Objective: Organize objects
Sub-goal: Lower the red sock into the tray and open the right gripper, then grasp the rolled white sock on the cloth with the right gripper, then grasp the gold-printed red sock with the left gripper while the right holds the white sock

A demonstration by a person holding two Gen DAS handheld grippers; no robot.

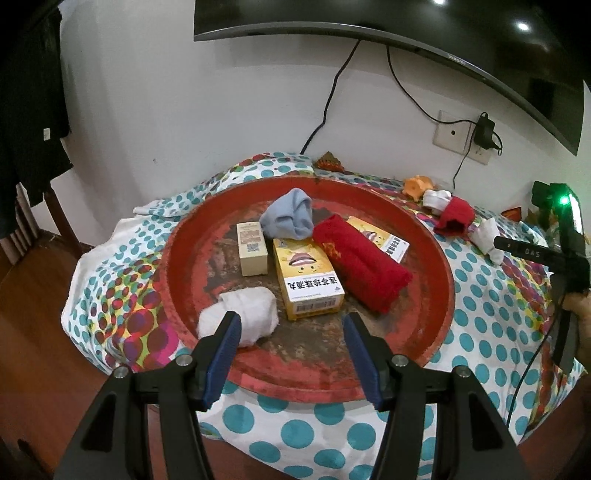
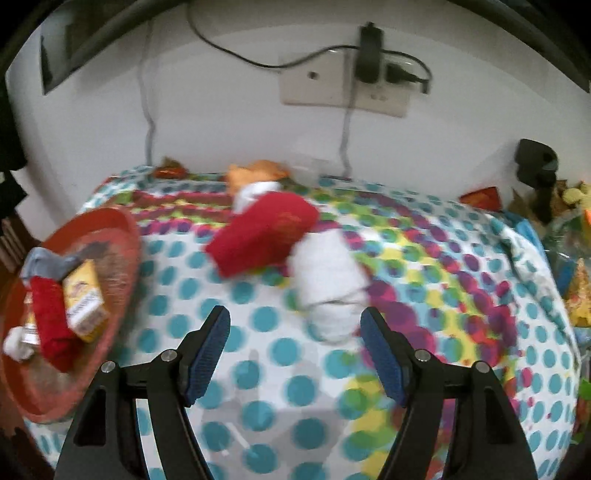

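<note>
A round red tray (image 1: 424, 295) lies on a dotted cloth. On it are a white sock roll (image 1: 255, 310), a grey-blue sock roll (image 1: 290, 214), a red sock roll (image 1: 360, 262), a yellow box (image 1: 306, 280), a second yellow box (image 1: 388, 242) partly under the red roll, and a beige box (image 1: 252, 253). My left gripper (image 1: 291, 332) is open and empty above the tray's near rim. My right gripper (image 2: 295, 325) is open and empty, just short of a white sock roll (image 2: 328, 284) on the cloth; a red sock roll (image 2: 266, 229) lies behind it.
Off the tray, an orange toy (image 1: 417, 184) and another white sock (image 1: 436, 197) sit near the wall. A wall socket (image 2: 343, 88) with plugs and hanging cables is behind. Clutter (image 2: 576, 295) lies at the cloth's right edge. A TV (image 1: 406, 26) hangs above.
</note>
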